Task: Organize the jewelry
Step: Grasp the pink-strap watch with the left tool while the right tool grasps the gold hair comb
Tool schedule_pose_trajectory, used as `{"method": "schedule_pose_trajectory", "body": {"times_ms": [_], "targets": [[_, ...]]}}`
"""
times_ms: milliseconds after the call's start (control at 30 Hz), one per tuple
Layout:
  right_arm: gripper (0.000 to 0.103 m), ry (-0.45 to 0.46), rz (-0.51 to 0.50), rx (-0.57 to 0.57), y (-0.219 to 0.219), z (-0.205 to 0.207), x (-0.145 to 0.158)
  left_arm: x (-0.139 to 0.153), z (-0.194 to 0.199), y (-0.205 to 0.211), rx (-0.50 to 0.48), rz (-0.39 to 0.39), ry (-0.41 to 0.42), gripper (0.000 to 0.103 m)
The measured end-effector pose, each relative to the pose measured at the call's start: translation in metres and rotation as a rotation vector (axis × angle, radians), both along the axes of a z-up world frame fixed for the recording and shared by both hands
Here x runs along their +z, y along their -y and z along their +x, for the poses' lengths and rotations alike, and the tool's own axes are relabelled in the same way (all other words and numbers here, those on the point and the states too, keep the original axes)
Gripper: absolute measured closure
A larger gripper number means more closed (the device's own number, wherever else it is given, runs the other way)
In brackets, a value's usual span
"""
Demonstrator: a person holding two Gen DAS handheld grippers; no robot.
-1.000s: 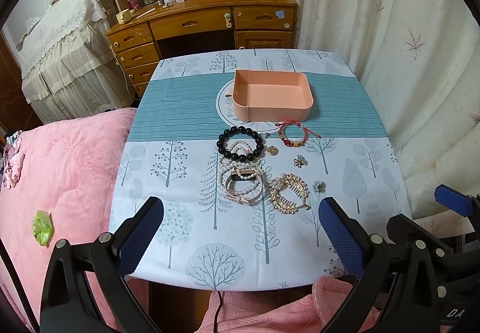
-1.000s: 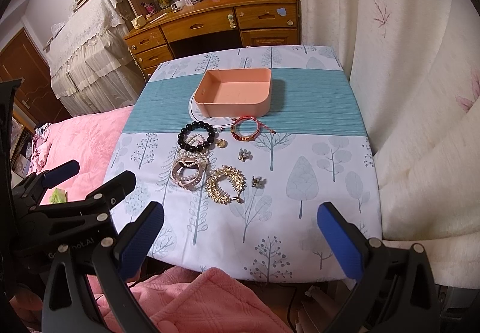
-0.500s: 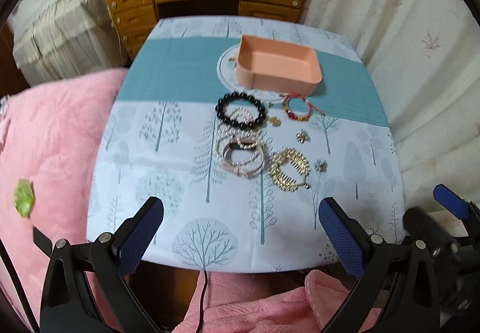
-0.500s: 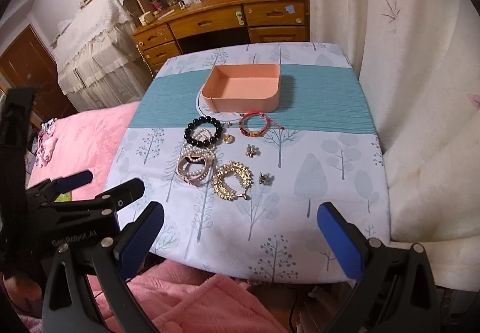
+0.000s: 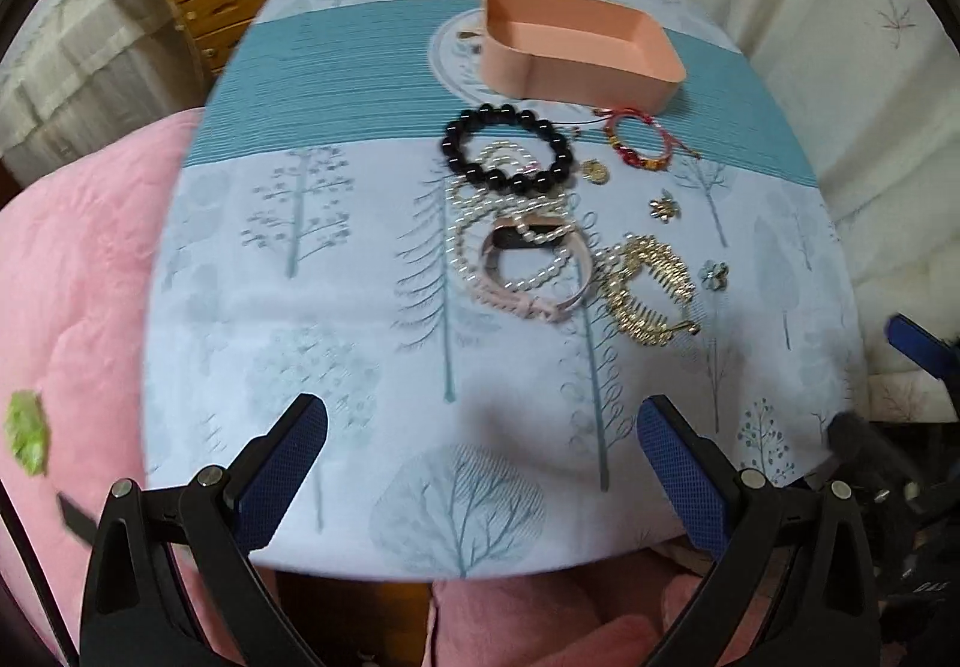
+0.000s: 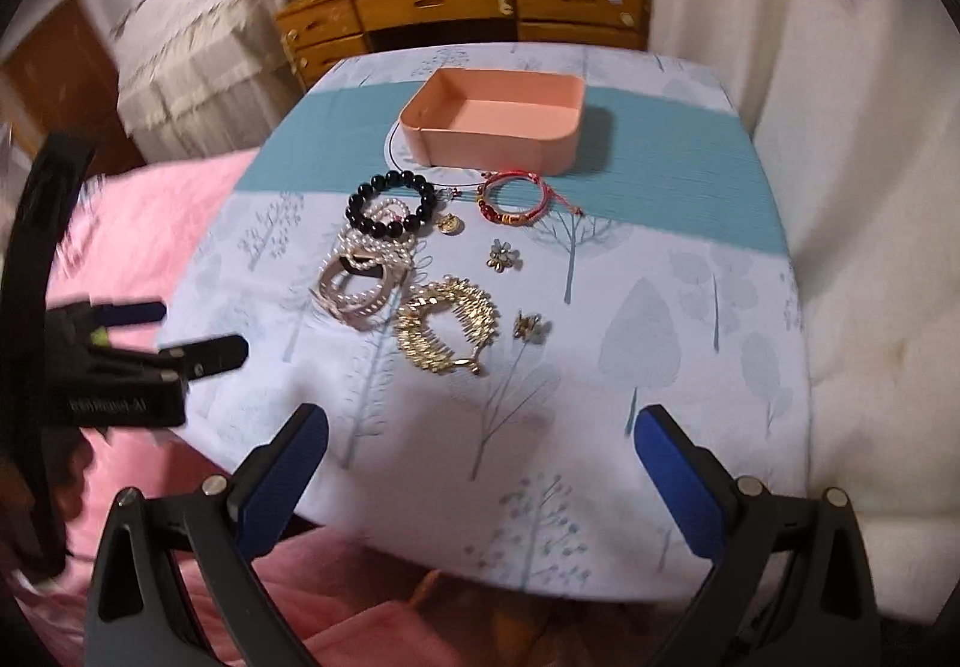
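Your left hand-held gripper (image 5: 482, 451) hangs over the near edge of the desk (image 5: 312, 307), with its two blue fingers spread wide and nothing between them. Your right hand-held gripper (image 6: 480, 463) is in the same state, spread and empty, also over the near edge; in its view you see the left one at the left side, over the pink bedding (image 6: 150, 223).

All the jewelry lies on the tree-print cloth, well apart from both grippers. The pink tray (image 5: 576, 48) stands at the far side on the teal band, and nothing shows inside it. Just in front of the tray lie the black bead bracelet (image 5: 507, 147) and, to the right of it, the red cord bracelet (image 5: 639, 144), with a small gold pendant (image 5: 594, 170) between them. The black bracelet lies partly over the pearl strands (image 5: 480, 223), which reach down to the pink watch (image 5: 534, 271) and cross over it (the two are tangled, so I cannot tell exactly where one ends). Just to the right of the watch is the gold comb (image 5: 648, 289). Two small flower pieces lie near: one gold (image 5: 664, 208) above the comb, one darker (image 5: 714, 274) at its right.

Both pictures are a little blurred.
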State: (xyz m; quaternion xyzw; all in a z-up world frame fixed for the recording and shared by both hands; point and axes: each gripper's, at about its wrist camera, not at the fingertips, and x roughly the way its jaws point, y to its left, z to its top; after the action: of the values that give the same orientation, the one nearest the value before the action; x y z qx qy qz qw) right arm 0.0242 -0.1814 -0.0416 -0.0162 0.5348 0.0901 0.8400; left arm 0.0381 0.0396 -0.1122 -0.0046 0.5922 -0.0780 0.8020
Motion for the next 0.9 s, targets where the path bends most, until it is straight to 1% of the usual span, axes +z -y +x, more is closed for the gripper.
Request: {"method": "schedule_pose_trajectory", "body": {"times_ms": [33,133,233,333,467,567,633,700,800,900], "targets": [[0.001,0.01,-0.003,0.028,-0.003,0.001,-0.004,-0.005,0.004,0.0,-0.02,-0.022,0.005,0.001],[0.001,0.011,-0.01,0.093,-0.014,0.004,-0.018,-0.015,0.016,0.005,-0.07,-0.055,0.004,0.001],[0.001,-0.01,-0.022,0.119,-0.024,0.009,-0.035,-0.023,0.028,0.009,-0.121,-0.083,0.02,0.001],[0.001,-0.038,-0.029,0.096,-0.032,0.014,-0.054,-0.029,0.041,0.01,-0.157,-0.11,0.042,0.001],[0.001,-0.017,-0.008,0.044,-0.039,0.02,-0.071,-0.038,0.053,0.014,-0.208,-0.127,0.069,0.003],[0.001,-0.009,0.011,-0.008,-0.045,0.026,-0.084,-0.046,0.059,0.018,-0.235,-0.127,0.07,0.005],[0.002,-0.019,0.017,-0.021,-0.048,0.029,-0.093,-0.051,0.061,0.022,-0.242,-0.127,0.066,0.014],[0.007,-0.016,0.017,-0.02,-0.051,0.032,-0.1,-0.056,0.065,0.024,-0.226,-0.125,0.064,0.015],[0.008,-0.008,-0.009,0.003,-0.056,0.037,-0.107,-0.064,0.071,0.028,-0.201,-0.14,0.034,0.015],[0.008,0.022,-0.04,0.042,-0.059,0.042,-0.109,-0.073,0.072,0.032,-0.186,-0.108,0.014,0.016]]}}
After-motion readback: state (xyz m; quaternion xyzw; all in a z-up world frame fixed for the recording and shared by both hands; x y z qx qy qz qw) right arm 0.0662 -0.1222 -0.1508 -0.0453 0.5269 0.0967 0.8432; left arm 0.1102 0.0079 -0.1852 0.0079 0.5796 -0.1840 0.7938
